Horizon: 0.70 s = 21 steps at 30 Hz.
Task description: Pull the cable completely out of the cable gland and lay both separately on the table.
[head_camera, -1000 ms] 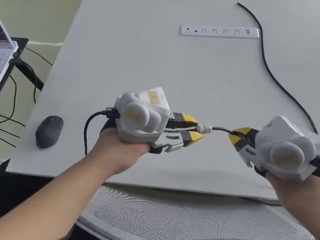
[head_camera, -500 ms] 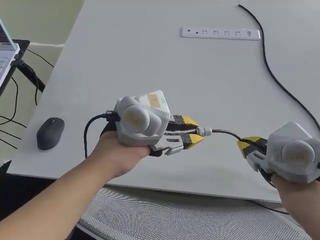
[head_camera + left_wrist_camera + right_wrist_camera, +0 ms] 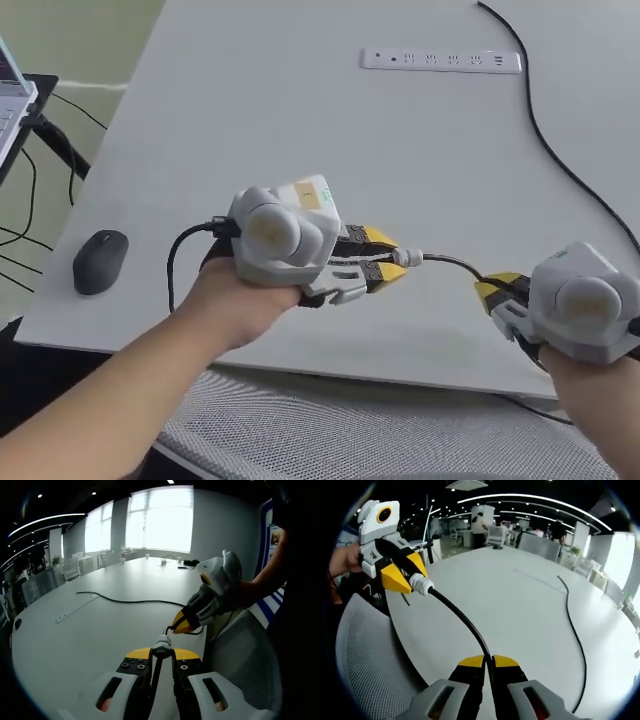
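Note:
A white cable gland [image 3: 405,258] sticks out from between the yellow tips of my left gripper [image 3: 388,268], which is shut on it above the table's near edge. A black cable [image 3: 452,264] runs from the gland rightward in a low arc into my right gripper [image 3: 490,291], which is shut on it. In the left gripper view the gland [image 3: 161,644] sits just past the closed jaws of the left gripper [image 3: 161,656], and the right gripper [image 3: 186,624] faces it. The right gripper view has the cable [image 3: 464,621] curving from the right gripper [image 3: 488,663] up to the gland [image 3: 421,586].
A white power strip [image 3: 440,61] lies at the far side of the grey table [image 3: 300,130]. A long black cord [image 3: 560,165] trails along the right. A dark mouse [image 3: 100,262] rests near the left edge. A mesh chair [image 3: 330,430] is below the front edge.
My right gripper has pulled to the right, away from the left one, so a longer stretch of cable shows between them. The left gripper and gland stayed put.

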Available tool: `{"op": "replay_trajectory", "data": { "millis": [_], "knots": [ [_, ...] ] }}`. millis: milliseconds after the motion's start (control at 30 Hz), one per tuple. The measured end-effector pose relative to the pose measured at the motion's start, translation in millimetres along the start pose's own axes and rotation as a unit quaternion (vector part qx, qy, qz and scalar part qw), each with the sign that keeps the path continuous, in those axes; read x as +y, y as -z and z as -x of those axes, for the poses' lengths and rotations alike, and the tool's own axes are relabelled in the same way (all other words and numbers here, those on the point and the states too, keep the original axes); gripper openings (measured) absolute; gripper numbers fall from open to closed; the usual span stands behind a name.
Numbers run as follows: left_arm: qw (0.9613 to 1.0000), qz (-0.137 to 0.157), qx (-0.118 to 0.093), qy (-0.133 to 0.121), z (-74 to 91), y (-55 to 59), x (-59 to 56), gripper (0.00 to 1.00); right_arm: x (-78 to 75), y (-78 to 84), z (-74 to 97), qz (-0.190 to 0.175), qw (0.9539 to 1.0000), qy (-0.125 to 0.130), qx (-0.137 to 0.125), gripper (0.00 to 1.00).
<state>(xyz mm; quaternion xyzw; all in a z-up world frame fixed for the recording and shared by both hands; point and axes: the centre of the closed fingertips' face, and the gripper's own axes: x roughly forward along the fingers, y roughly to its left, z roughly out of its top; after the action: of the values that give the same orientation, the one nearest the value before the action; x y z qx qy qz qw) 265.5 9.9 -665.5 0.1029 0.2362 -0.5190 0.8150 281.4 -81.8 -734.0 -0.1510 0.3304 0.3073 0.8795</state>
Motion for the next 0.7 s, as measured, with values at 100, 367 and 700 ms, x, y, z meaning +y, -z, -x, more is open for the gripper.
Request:
{"op": "replay_trajectory", "data": {
  "millis": [100, 367, 700],
  "knots": [
    [1.0, 0.001, 0.0, -0.002, 1.0, 0.4, 1.7, 0.15, -1.2, -1.4, 1.7, 0.024, 0.9997, 0.005, -0.003, 0.0],
    [1.0, 0.002, 0.0, -0.003, 2.7, 0.4, 5.1, 0.15, 1.2, -5.4, 6.0, 0.075, 0.9971, 0.01, -0.007, 0.0],
    [1.0, 0.002, 0.001, -0.001, 2.1, 1.2, 3.8, 0.15, 11.7, -29.9, 14.9, 0.105, 0.9938, -0.009, -0.034, 0.11]
  ]
}}
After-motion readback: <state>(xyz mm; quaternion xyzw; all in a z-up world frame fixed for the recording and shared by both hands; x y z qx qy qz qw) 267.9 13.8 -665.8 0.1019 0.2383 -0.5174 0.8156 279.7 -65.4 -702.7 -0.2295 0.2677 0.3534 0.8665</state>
